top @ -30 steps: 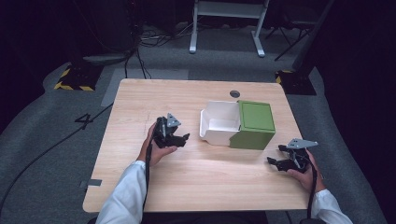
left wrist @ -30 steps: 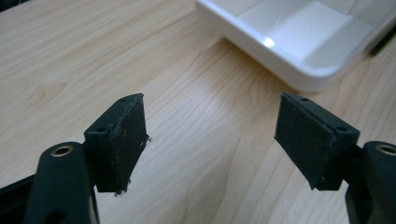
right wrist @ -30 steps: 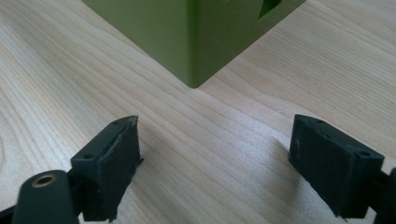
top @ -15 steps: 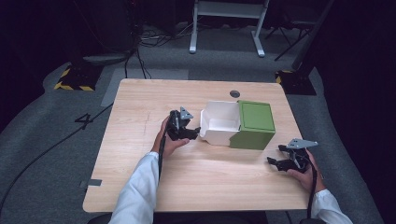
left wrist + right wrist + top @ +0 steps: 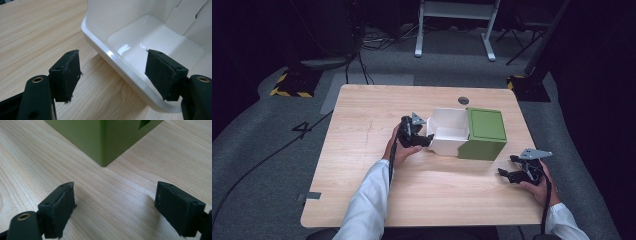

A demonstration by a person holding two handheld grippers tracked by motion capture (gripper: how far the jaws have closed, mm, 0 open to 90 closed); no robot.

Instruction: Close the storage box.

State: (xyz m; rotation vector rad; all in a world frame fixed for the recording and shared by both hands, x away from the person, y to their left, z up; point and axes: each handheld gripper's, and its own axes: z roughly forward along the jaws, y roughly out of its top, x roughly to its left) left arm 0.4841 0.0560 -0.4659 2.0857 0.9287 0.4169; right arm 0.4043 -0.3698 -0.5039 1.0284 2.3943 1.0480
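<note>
A green box [image 5: 484, 131] lies on the wooden table [image 5: 362, 165] with a glossy white tray [image 5: 447, 131] slid partly out of its left side. My left gripper [image 5: 428, 140] is at the tray's left wall. In the left gripper view the left gripper [image 5: 115, 71] straddles the rim of the white tray [image 5: 155, 40], one pad outside and one inside. Its jaws have just been closing, and neither pad touches the wall. My right gripper [image 5: 507, 172] rests open near the table's front right. In the right gripper view this gripper [image 5: 115, 205] faces a lower corner of the green box [image 5: 100, 137].
A round cable hole [image 5: 463, 100] sits in the table behind the box. Beyond the table are a metal stand [image 5: 457, 25], cables on the grey floor and yellow-black striped feet [image 5: 289, 90].
My left gripper has moved to the right across the table, up to the white tray's left wall. The right hand and the box have stayed in place.
</note>
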